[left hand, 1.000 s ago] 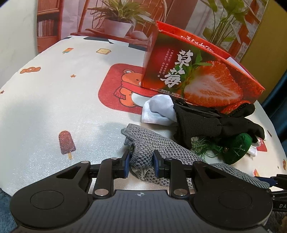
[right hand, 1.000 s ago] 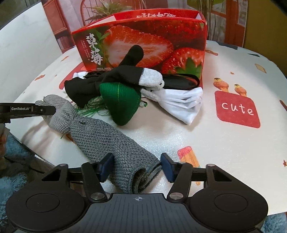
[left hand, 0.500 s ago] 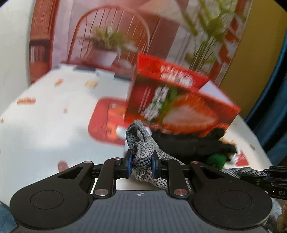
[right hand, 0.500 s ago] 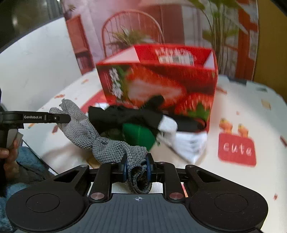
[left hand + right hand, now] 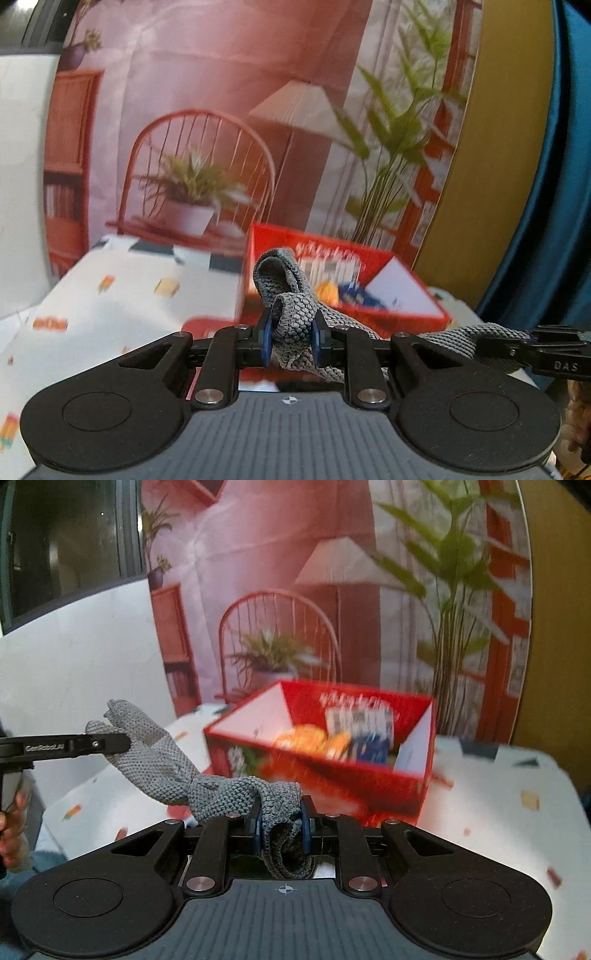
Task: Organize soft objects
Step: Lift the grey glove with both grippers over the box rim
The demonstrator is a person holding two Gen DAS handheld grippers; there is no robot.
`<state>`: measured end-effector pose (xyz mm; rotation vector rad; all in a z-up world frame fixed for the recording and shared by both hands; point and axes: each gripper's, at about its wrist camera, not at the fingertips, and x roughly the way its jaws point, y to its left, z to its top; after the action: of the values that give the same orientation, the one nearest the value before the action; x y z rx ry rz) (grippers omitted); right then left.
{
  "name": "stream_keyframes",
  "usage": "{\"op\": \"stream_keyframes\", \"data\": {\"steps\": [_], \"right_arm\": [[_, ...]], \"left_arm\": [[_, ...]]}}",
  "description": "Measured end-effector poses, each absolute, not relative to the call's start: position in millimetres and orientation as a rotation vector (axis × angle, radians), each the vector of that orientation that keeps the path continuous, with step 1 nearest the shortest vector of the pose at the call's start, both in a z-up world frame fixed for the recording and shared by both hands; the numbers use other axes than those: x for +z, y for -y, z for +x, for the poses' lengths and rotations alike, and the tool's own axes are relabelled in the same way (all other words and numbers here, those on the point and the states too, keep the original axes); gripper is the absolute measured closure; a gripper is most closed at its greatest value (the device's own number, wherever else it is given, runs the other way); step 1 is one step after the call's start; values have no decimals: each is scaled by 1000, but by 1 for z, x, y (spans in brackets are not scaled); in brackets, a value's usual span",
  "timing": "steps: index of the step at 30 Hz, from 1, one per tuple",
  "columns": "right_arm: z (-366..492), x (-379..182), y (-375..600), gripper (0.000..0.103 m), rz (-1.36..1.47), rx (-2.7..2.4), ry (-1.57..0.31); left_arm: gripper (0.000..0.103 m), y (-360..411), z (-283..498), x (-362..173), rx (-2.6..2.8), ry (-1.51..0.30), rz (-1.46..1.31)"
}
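In the left wrist view, the left gripper sits at lower centre with its blue pads pressed narrowly onto a bunched end of the grey knit glove; a loop of the knit stands up above the jaws, and the rest of the glove trails off to the right edge of the frame, where the right gripper clamps its other end. Behind the glove, at centre right, the red strawberry box stands open on the white patterned tablecloth; what lies inside is blurred, perhaps orange and blue packets. A printed backdrop of a chair, a lamp and plants fills the upper frame. In the right wrist view, the right gripper at lower centre has its pads closed tight on the glove's cuff end, which hangs folded between them. The glove stretches up to the left of the frame, clear of the table, with its finger end pinched by the left gripper. A person's hand shows at the left edge. The red box is at centre right, beyond the glove.
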<state>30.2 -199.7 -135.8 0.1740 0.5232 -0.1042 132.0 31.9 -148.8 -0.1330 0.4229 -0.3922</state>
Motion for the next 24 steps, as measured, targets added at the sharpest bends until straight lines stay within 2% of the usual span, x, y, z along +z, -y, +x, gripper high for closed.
{"op": "stream_keyframes", "data": {"steps": [5, 12, 24], "right_arm": [[60, -117, 220, 86, 128, -131, -486], [116, -107, 259, 86, 96, -168, -500], [195, -151, 294, 86, 85, -161, -705]], "left_arm": [[82, -14, 159, -129, -408, -386, -108], [82, 10, 212, -127, -416, -440, -87], [82, 50, 284, -159, -476, -638, 43]]}}
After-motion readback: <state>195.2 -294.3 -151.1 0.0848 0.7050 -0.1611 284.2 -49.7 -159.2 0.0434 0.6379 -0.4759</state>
